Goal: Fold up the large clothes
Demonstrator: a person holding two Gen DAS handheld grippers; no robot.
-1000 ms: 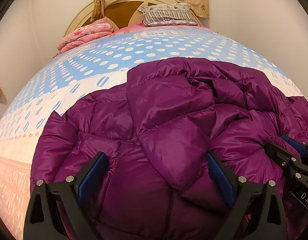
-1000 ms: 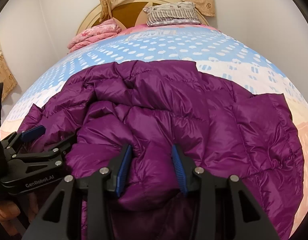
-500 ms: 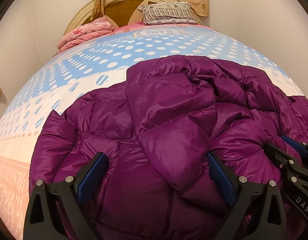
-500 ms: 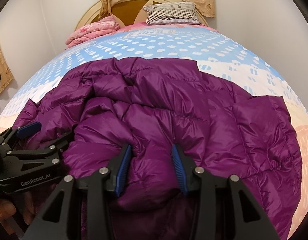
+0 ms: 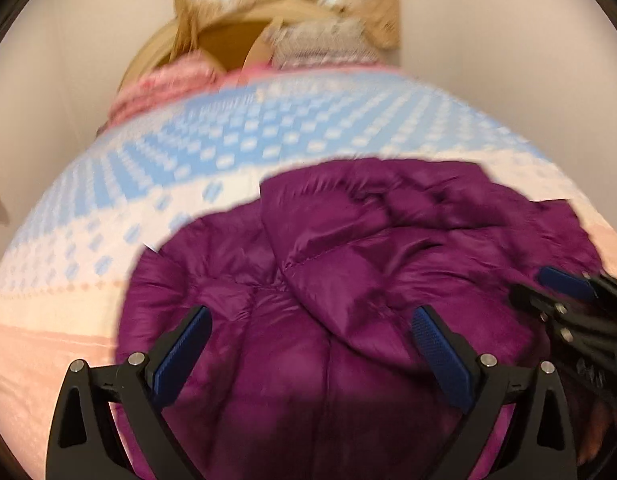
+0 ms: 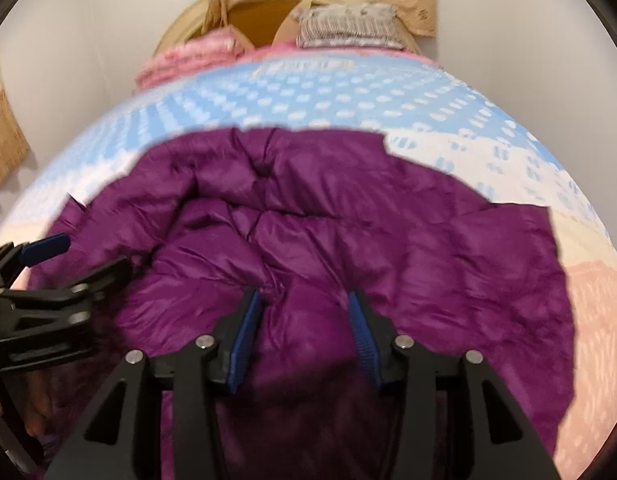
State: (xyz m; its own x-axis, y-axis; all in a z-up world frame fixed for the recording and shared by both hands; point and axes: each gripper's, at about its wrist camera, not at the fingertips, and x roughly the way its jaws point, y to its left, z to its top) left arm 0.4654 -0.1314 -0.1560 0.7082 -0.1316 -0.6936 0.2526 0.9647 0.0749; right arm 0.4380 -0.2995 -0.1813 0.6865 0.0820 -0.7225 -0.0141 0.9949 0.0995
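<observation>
Purple down jacket (image 6: pixel 388 240) bunched on bed (image 6: pixel 348 100), right tool (image 6: pixel 304 320) opening around fold

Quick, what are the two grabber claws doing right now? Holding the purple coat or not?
Left gripper: open wide over the purple jacket, gripping nothing.
Right gripper: jaws opening, a fold of the jacket between them, pads touching it at the edges.

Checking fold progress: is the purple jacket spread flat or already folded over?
Partly folded: the purple jacket lies bunched on the bed, quilted layers doubled over its middle, one flat panel still out to the right.
</observation>
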